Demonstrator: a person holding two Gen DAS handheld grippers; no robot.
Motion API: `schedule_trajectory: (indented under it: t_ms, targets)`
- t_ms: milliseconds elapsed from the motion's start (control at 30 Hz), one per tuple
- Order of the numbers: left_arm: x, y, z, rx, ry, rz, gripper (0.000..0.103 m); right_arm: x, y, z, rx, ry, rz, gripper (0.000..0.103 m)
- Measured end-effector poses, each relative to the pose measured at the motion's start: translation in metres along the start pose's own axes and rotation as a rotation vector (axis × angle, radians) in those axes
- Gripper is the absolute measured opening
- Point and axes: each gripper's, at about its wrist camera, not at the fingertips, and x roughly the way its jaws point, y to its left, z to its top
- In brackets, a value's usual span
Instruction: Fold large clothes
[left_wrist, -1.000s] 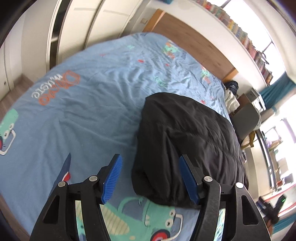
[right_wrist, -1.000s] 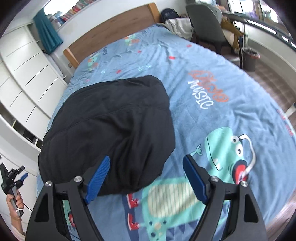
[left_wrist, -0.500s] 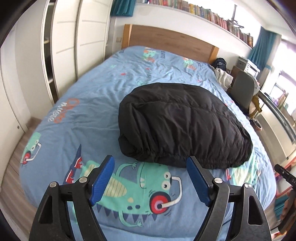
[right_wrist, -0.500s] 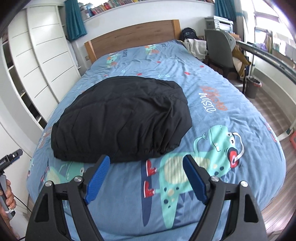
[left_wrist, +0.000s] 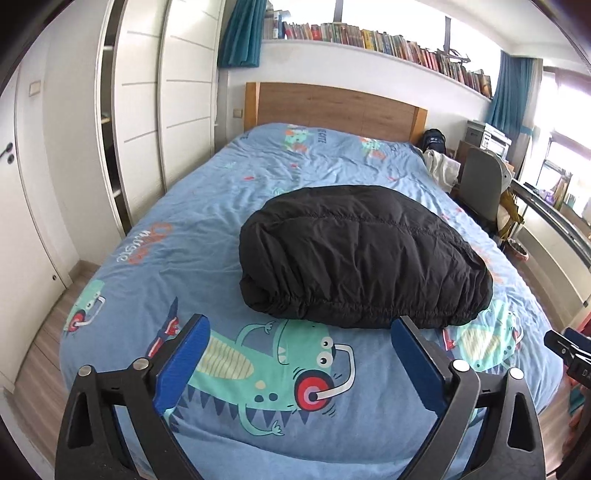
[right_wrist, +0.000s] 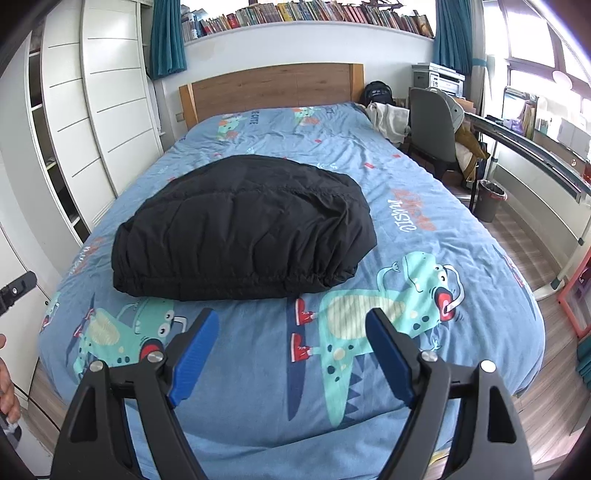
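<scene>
A black puffy jacket (left_wrist: 358, 258) lies folded in a compact bundle on the middle of the bed (left_wrist: 207, 229); it also shows in the right wrist view (right_wrist: 243, 229). My left gripper (left_wrist: 299, 328) is open and empty, held back above the foot of the bed, short of the jacket's elastic hem. My right gripper (right_wrist: 291, 321) is open and empty too, also back from the jacket over the foot of the bed (right_wrist: 436, 192).
White wardrobes (left_wrist: 155, 110) line the left side of the bed. A wooden headboard (right_wrist: 273, 88) stands at the far end. A grey chair (right_wrist: 432, 125), a desk and a bin (right_wrist: 489, 199) stand to the right. Wood floor surrounds the bed.
Both grippers have pulled back and up from the jacket toward the foot of the bed. The jacket lies still, let go, and the whole bed has come into view.
</scene>
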Motion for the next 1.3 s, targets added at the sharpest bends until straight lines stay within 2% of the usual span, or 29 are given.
schedule_trajectory:
  t_ms: [33,233,433,1000,1300]
  targets:
    - [-0.003,-0.001,-0.001,0.002,-0.009,0.004,0.100,-0.003,0.003,-0.001,-0.003,-0.008,-0.004,0.095]
    - [-0.011,-0.005,-0.006,0.027,-0.026,0.035,0.102,-0.011,0.014,-0.003,0.008,-0.049,-0.014,0.096]
    - [-0.011,-0.007,-0.010,0.032,-0.012,0.058,0.102,-0.010,0.020,-0.010,0.009,-0.046,-0.020,0.097]
    - [-0.021,-0.031,-0.015,0.101,-0.050,0.039,0.102,-0.008,0.008,-0.022,0.035,-0.038,-0.045,0.097]
    - [-0.024,-0.037,-0.018,0.102,-0.061,0.034,0.102,-0.008,0.003,-0.024,0.038,-0.037,-0.058,0.097]
